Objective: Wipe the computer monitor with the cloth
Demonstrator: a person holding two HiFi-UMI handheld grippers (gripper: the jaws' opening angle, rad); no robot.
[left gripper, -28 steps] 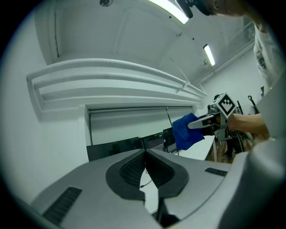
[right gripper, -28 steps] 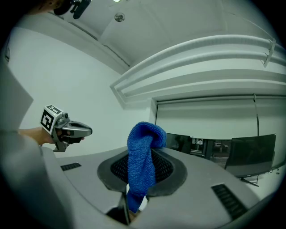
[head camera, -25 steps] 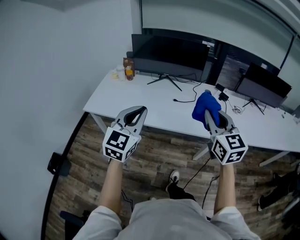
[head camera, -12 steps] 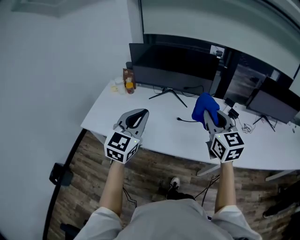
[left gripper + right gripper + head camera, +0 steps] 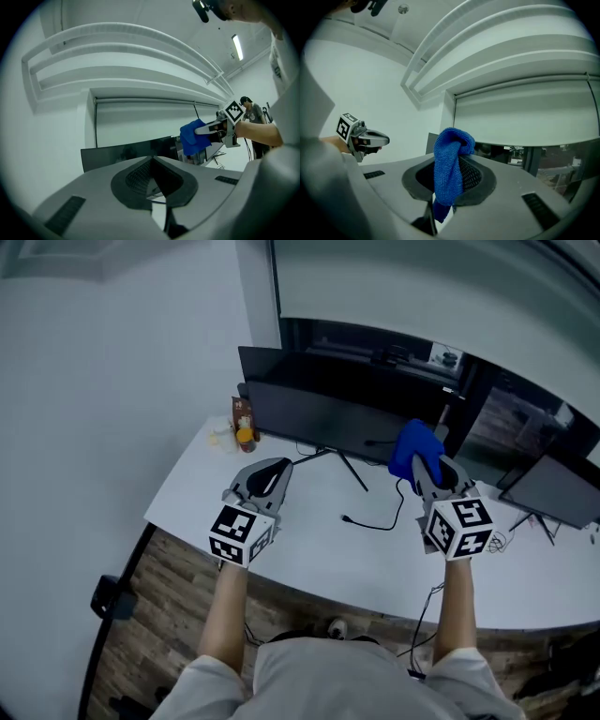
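Observation:
A wide black monitor [image 5: 323, 413] stands on its thin stand at the back of the white desk [image 5: 309, 549]. My right gripper [image 5: 419, 463] is shut on a blue cloth [image 5: 414, 446], held up in front of the screen's right end, apart from it as far as I can tell. The right gripper view shows the cloth [image 5: 449, 164] bunched between the jaws and hanging down. My left gripper [image 5: 278, 468] is shut and empty, over the desk before the screen's left half. From the left gripper view the monitor [image 5: 126, 152] lies ahead and the cloth [image 5: 191, 136] to the right.
A small bottle and snack packets [image 5: 241, 423] stand at the desk's back left corner. A black cable [image 5: 375, 519] trails across the desktop. A second monitor [image 5: 555, 495] stands at the far right. A white wall [image 5: 94, 381] closes the left side; a window runs behind the desk.
The person has stepped up to the desk, so both grippers now hang over the desktop and closer to the monitor. The right gripper still holds the cloth.

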